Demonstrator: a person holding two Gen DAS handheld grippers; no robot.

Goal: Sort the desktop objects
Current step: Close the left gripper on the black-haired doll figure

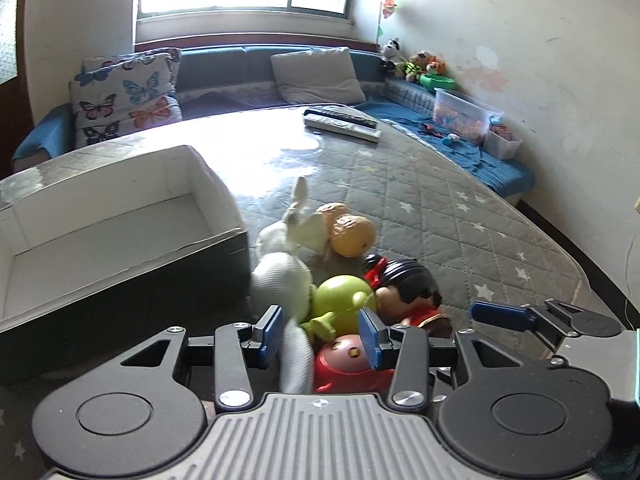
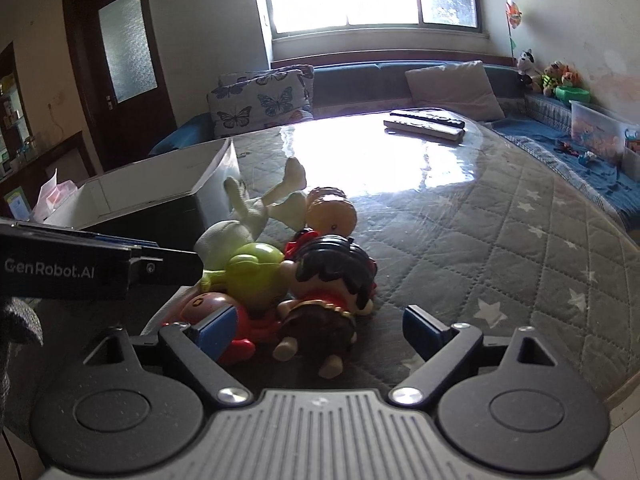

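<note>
- Left gripper (image 1: 321, 336) down on the toy pile, white plush rabbit (image 1: 280, 280) and red figure (image 1: 344, 360) between the fingers; gripped or loose, cannot tell.
- Right gripper (image 2: 320, 330) fingers spread, straddling the black-haired doll (image 2: 328, 276), pressing nothing.
- Pile toward the counter's (image 1: 440, 208) near edge, just beside the open box (image 1: 216, 184).

Both views ride on a hand-held gripper and look forward and downward along its fingers, low and close over the quilted table (image 1: 460, 216). The left gripper (image 1: 320, 338) has the toy pile (image 1: 344, 300) right at its fingertips, the open box (image 1: 120, 216) ahead to its left. The right gripper (image 2: 316, 334) sees the same pile just ahead. Both views share the window wall beyond, and each catches the other gripper at its edge.
</note>
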